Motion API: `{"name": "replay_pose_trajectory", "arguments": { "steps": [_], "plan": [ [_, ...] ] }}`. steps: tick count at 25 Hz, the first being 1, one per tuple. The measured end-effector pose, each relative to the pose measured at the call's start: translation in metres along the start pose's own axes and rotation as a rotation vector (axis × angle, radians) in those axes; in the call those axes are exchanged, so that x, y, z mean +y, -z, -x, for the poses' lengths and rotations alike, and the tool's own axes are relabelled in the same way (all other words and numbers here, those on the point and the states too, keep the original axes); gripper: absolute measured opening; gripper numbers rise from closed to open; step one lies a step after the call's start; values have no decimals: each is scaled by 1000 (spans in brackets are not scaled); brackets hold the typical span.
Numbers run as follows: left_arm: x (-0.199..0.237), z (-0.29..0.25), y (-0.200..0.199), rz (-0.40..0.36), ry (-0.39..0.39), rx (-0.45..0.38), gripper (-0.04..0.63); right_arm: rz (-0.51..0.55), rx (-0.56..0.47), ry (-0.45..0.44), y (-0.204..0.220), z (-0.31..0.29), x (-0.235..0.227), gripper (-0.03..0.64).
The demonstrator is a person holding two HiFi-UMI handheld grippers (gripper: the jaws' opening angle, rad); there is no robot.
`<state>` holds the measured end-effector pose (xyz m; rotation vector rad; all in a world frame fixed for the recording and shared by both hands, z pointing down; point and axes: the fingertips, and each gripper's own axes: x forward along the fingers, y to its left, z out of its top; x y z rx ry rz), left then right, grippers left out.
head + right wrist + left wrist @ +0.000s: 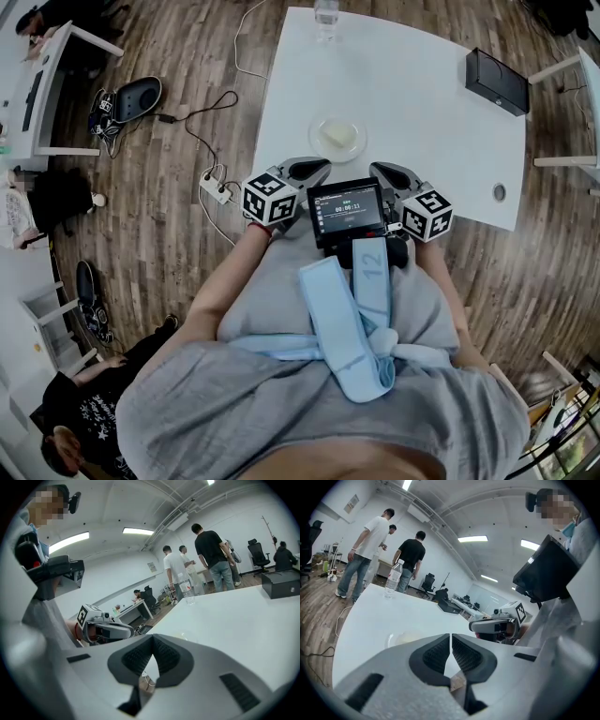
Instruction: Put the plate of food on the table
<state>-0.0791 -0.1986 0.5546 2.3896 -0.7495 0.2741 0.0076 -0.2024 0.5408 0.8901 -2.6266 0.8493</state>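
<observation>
the clear round plate of pale food (337, 137) sits on the white square table (431, 112), just beyond the left gripper (309, 171) and right gripper (389, 173), both with jaws pressed together, empty.

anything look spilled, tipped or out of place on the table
Nothing stands out. The plate lies flat on the table with its food inside, the bottle stands upright at the far edge, and the black box sits flat. The left tongs and right tongs are shut, empty.
</observation>
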Motion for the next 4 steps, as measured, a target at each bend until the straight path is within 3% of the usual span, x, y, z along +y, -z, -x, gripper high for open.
{"name": "replay_pose_trajectory", "arguments": {
  "steps": [4],
  "plan": [
    [-2,-1,0,-7,7,4,31,-1,-4,0,-1,0,1,30]
  ]
}}
